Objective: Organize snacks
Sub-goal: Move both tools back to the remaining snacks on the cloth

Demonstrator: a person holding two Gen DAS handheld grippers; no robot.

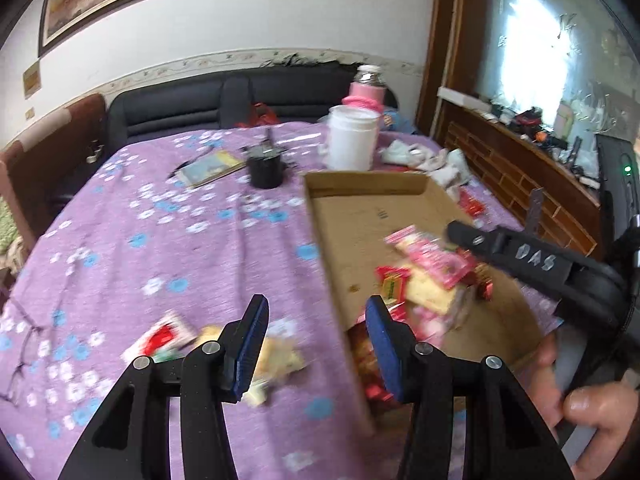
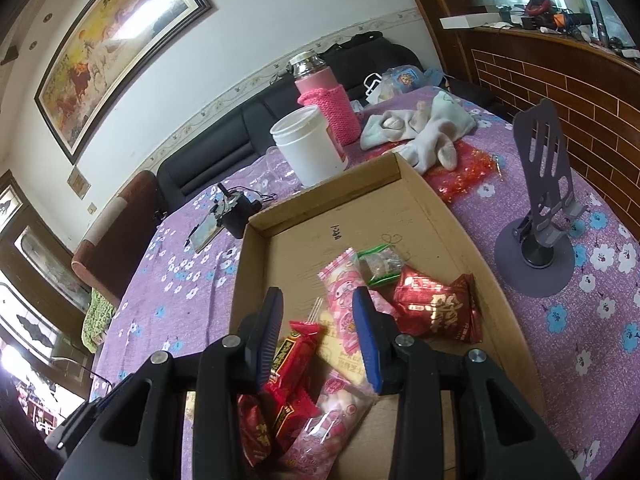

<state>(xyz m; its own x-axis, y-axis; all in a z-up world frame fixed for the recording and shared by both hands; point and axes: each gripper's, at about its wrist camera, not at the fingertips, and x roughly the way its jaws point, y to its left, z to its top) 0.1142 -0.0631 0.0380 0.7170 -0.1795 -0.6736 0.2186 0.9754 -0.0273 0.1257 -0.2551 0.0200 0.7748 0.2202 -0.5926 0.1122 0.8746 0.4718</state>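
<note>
A shallow cardboard box (image 1: 360, 178) (image 2: 320, 208) lies on the purple flowered tablecloth. It holds several snack packets: a red foil one (image 2: 436, 312), a pink one (image 2: 344, 296), a small green one (image 2: 380, 264) and a long red one (image 2: 296, 360). My right gripper (image 2: 317, 294) hovers open just above this pile with nothing pinched; from the left wrist it shows as a black arm (image 1: 520, 256) over the box. My left gripper (image 1: 317, 304) is open over the box's left edge. Blurred loose snacks (image 1: 276, 356) (image 1: 168, 336) lie on the cloth below it.
A white jar (image 2: 308, 148) and a pink-sleeved bottle (image 2: 324, 96) stand behind the box. A black cup (image 1: 266, 168) and a booklet (image 1: 212, 168) sit further left. White socks (image 2: 420, 132) and a grey phone stand (image 2: 536, 216) are to the right. A hand (image 1: 592, 404) grips the right tool.
</note>
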